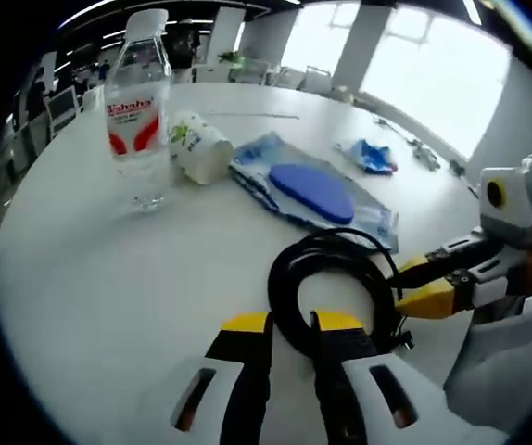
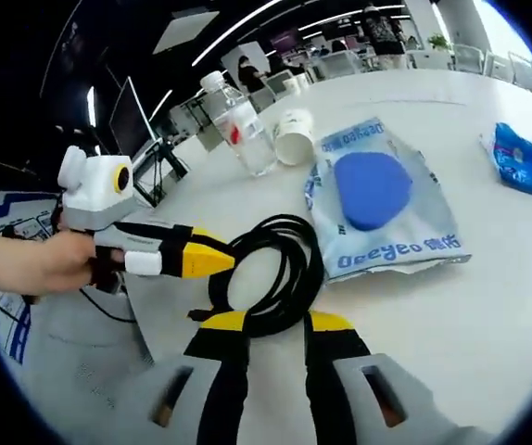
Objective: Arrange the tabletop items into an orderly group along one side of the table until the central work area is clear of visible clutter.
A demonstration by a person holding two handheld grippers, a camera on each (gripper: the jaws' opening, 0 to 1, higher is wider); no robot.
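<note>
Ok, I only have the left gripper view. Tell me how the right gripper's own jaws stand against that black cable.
Observer: The right gripper has one jaw on either side of the near edge of the black cable coil. I cannot tell whether they pinch it.
Operator: Now report the cup's mouth.
Observer: The paper cup lies on its side beside the water bottle, with its open mouth turned toward the right gripper view.
</note>
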